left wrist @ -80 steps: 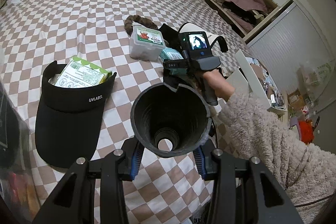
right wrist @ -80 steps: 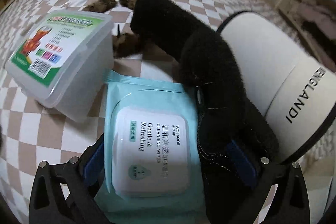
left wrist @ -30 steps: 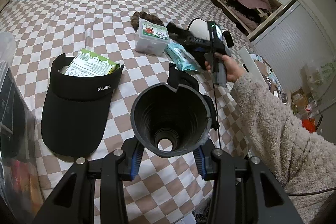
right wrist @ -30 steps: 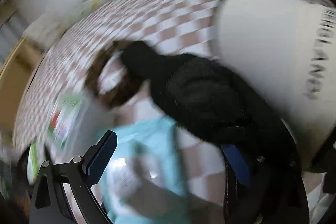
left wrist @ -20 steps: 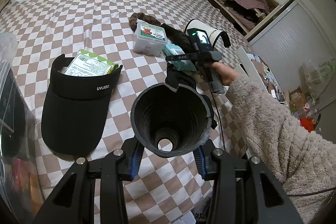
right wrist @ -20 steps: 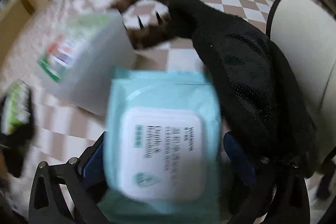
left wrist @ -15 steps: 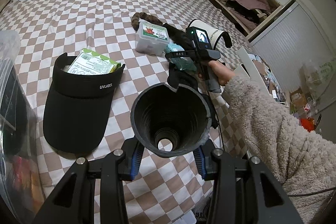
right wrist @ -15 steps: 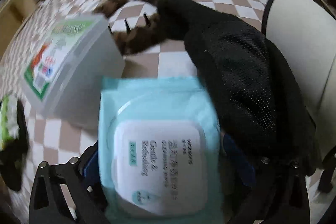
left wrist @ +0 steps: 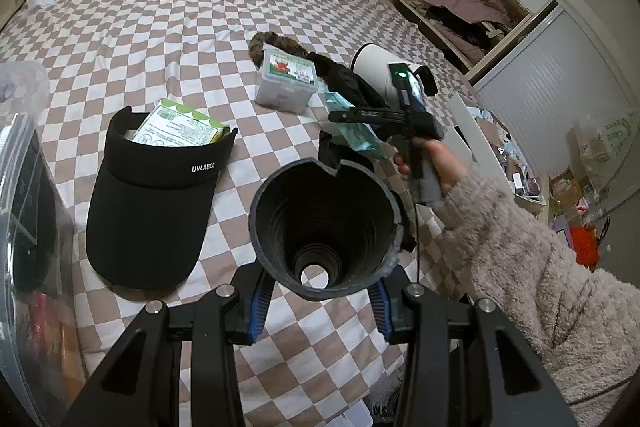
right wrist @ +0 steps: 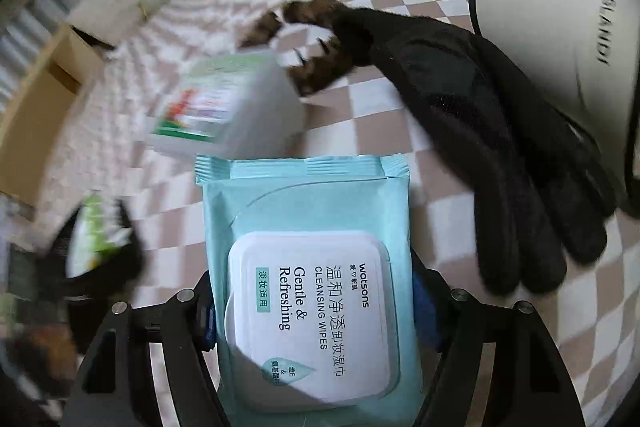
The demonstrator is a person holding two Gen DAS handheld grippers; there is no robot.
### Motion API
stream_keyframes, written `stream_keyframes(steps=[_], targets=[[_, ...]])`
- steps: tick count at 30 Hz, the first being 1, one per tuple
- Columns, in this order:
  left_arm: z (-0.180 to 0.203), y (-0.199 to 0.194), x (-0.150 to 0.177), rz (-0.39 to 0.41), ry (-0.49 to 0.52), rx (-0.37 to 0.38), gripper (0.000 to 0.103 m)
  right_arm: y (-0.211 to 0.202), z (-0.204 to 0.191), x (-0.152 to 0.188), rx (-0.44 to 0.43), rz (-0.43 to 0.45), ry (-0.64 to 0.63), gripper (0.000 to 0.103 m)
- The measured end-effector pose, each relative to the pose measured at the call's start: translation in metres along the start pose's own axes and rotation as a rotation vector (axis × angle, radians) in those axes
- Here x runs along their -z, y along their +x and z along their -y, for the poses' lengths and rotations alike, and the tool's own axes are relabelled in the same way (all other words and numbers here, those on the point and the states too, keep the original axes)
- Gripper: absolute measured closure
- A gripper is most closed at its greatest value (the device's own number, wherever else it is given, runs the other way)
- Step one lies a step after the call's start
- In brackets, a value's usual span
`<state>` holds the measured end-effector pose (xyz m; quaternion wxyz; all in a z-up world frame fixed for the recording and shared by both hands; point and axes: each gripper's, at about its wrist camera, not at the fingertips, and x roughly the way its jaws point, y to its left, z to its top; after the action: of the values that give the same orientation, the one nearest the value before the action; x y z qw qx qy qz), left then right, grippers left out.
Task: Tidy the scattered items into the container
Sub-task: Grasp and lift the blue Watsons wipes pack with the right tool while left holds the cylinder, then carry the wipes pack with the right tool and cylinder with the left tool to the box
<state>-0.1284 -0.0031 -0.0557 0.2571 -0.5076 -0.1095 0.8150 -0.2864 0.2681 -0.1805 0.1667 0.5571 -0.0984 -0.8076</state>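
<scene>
My left gripper is shut on a black ribbed funnel, held wide end up above the checked bed. In the right wrist view my right gripper has a teal pack of cleansing wipes between its blue pads; the jaws are closing and the pads press its sides. From the left wrist view the wipes pack hangs clear of the bed in the right gripper, held by a hand in a fluffy sleeve. A clear container stands at the far left edge.
On the bed lie a black visor with a green packet on it, a clear lidded box, a brown furry clip, a black glove and a white visor. Open shelves and clutter line the right side.
The right gripper has closed round the wipes pack and lifted it off the bed, away from the glove. The left gripper and funnel have stayed put.
</scene>
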Motion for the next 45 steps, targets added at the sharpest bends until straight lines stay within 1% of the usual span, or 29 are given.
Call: stream_keyframes(steps=[4,8,13,17,20,27,30,32,35,37,42,45], targets=[[0.002,-0.011,0.004,0.032,-0.003,-0.009,0.061,-0.028,-0.012,0.012,-0.101,-0.004,0.048,0.029],[0.004,-0.025,0.009,0.070,-0.005,-0.020,0.061,-0.055,-0.034,0.030,-0.211,-0.043,0.084,0.029],[0.009,-0.043,0.020,0.106,-0.010,-0.026,0.061,-0.091,-0.068,0.059,-0.318,-0.059,0.084,0.029],[0.017,-0.061,0.032,0.141,-0.010,-0.024,0.061,-0.122,-0.095,0.088,-0.375,-0.065,0.062,0.029],[0.025,-0.076,0.040,0.184,0.007,-0.036,0.061,-0.143,-0.117,0.109,-0.455,-0.067,0.062,0.029],[0.028,-0.101,0.056,0.235,0.009,-0.053,0.061,-0.174,-0.168,0.136,-0.609,-0.032,0.043,0.029],[0.020,-0.115,0.060,0.252,-0.003,-0.058,0.061,-0.179,-0.190,0.140,-0.646,-0.017,0.022,0.029],[0.013,-0.129,0.064,0.264,-0.012,-0.077,0.061,-0.180,-0.203,0.143,-0.672,-0.019,0.017,0.029],[-0.001,-0.157,0.072,0.278,-0.024,-0.128,0.061,-0.180,-0.225,0.146,-0.679,-0.017,-0.014,0.029],[-0.010,-0.175,0.079,0.284,-0.037,-0.168,0.061,-0.178,-0.241,0.146,-0.700,-0.031,-0.033,0.029],[-0.044,-0.221,0.097,0.306,-0.116,-0.263,0.061,-0.170,-0.274,0.150,-0.733,-0.052,-0.084,0.029],[-0.061,-0.240,0.107,0.315,-0.164,-0.303,0.061,-0.163,-0.286,0.154,-0.735,-0.072,-0.104,0.029]])
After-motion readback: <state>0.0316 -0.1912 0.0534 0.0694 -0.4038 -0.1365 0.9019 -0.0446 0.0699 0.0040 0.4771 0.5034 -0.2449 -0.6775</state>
